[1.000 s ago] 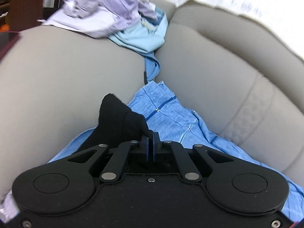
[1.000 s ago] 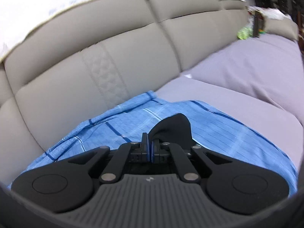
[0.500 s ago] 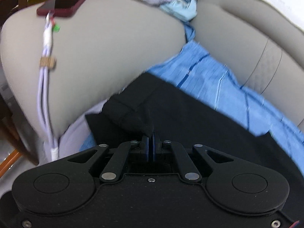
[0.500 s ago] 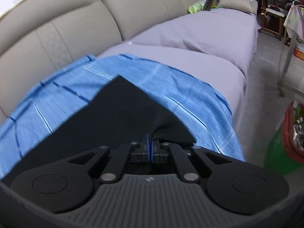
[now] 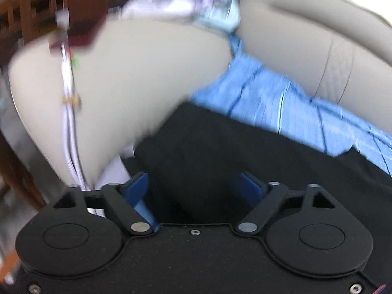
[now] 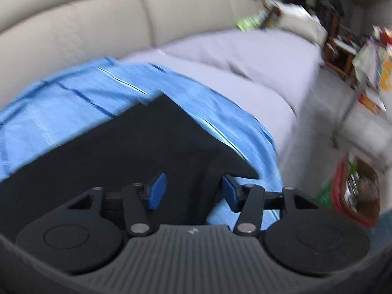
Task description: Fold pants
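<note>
The black pants (image 5: 220, 152) lie flat on a blue striped cloth (image 5: 281, 98) on the sofa seat. They also show in the right wrist view (image 6: 127, 144), with the blue cloth (image 6: 73, 98) under them. My left gripper (image 5: 194, 188) is open just above the pants' left end, holding nothing. My right gripper (image 6: 193, 188) is open over the pants' right end near the seat's front edge, holding nothing. Both views are motion-blurred.
The beige sofa armrest (image 5: 134, 73) rises at left, with a dark red phone (image 5: 83, 36) and white cables (image 5: 68, 93) hanging from it. A pile of clothes (image 5: 171, 2) sits behind it. At right are a lilac seat cover (image 6: 245, 56), floor and a red basket (image 6: 355, 191).
Both grippers were shut on the black pants and drew them towards the front edge. Now both have opened and let go; the pants lie spread on the blue cloth.
</note>
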Tool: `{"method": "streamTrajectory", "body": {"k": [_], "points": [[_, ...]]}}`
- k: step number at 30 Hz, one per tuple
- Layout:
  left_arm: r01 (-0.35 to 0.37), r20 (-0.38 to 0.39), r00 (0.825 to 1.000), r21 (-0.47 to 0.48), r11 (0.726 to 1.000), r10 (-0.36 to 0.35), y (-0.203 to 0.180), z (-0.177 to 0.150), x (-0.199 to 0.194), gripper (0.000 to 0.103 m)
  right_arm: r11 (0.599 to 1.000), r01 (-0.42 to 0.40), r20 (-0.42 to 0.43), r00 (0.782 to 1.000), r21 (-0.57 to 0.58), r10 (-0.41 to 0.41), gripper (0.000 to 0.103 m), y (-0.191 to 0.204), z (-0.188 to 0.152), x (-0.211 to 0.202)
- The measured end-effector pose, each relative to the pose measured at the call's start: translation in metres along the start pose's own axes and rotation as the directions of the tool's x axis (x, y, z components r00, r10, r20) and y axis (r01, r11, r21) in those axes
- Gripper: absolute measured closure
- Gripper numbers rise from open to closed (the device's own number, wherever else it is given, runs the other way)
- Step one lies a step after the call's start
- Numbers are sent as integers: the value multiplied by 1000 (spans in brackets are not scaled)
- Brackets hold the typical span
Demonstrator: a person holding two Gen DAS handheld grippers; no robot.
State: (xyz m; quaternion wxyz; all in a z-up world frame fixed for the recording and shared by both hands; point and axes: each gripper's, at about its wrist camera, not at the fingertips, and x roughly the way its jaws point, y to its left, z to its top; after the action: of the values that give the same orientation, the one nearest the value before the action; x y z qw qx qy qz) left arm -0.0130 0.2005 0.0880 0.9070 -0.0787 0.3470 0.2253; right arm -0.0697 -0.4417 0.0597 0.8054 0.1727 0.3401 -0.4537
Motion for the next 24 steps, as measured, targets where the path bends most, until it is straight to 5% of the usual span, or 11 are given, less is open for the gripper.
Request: {"method": "streamTrajectory", "body": {"k": [3, 5, 6, 7, 10, 13, 17, 19, 22, 24], "points": [[22, 103, 994, 77, 997, -30, -12, 1, -16, 17, 986, -142, 73, 986, -89, 149, 27, 37, 3, -25], [73, 111, 990, 120, 990, -86, -22, 0, -15, 25, 947, -274, 81, 954, -168, 290, 22, 71, 0, -40], [103, 94, 989, 133, 986, -116, -26, -2, -10, 41, 921, -335, 80, 931, -199, 356, 22, 87, -3, -46], [119, 73, 989, 140, 983, -130, -30, -3, -2, 57, 881, -409, 65, 898, -237, 435, 22, 107, -9, -53], [162, -16, 987, 125, 979, -162, -36, -10, 26, 73, 715, -599, -37, 775, -361, 631, 22, 171, -34, -72], [180, -59, 983, 130, 975, -174, -39, -22, 46, 76, 504, -713, -130, 630, -487, 766, 22, 233, -67, -96], [172, -25, 985, 166, 971, -170, -40, -32, 56, 76, 327, -780, -266, 521, -533, 811, 22, 307, -101, -117], [170, -2, 985, 190, 967, -172, -41, -33, 59, 74, 285, -793, -304, 498, -538, 812, 23, 335, -112, -119], [176, 16, 983, 187, 966, -182, -38, -32, 62, 72, 269, -780, -336, 515, -565, 789, 23, 368, -125, -110], [186, 24, 981, 173, 967, -193, -34, -32, 65, 72, 254, -792, -372, 510, -556, 776, 48, 380, -130, -103]]}}
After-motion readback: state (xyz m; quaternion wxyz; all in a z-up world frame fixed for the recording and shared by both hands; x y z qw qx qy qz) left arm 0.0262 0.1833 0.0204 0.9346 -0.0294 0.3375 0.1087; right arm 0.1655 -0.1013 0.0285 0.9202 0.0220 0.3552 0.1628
